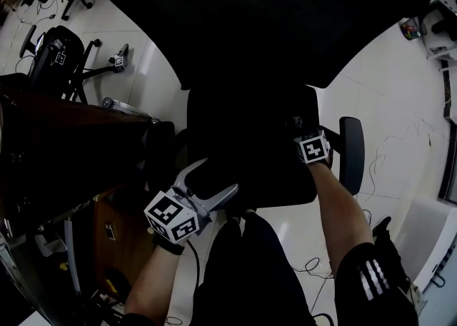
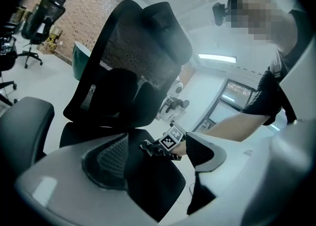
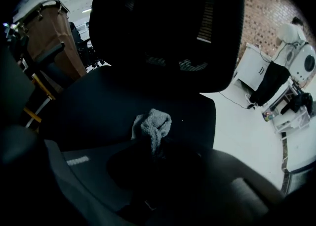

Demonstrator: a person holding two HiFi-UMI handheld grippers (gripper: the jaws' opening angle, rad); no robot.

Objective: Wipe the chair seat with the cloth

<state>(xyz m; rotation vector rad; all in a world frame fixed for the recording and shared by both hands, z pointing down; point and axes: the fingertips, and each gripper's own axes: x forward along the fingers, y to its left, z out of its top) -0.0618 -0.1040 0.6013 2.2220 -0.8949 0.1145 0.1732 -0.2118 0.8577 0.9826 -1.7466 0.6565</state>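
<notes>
We see the right gripper (image 1: 311, 148) clenched on a grey cloth (image 3: 152, 125), its bunched end pressed onto the black chair seat (image 3: 108, 106) toward the right side, near the right armrest (image 1: 351, 153). The seat fabric is dark and plain, and the mesh backrest (image 1: 264, 11) rises behind it. The left gripper (image 1: 214, 190) sits at the seat's front left corner with its jaws spread wide and nothing pinched; the seat edge lies between them, though we cannot tell whether they touch it. Around the chair we see a white tiled floor (image 1: 400, 103) with thin cables (image 1: 314, 267) trailing across it, a brown wooden desk (image 1: 71, 139) at the left, a second office chair (image 1: 57, 53) beyond it, and a brick wall (image 2: 74, 12) at the far end.
</notes>
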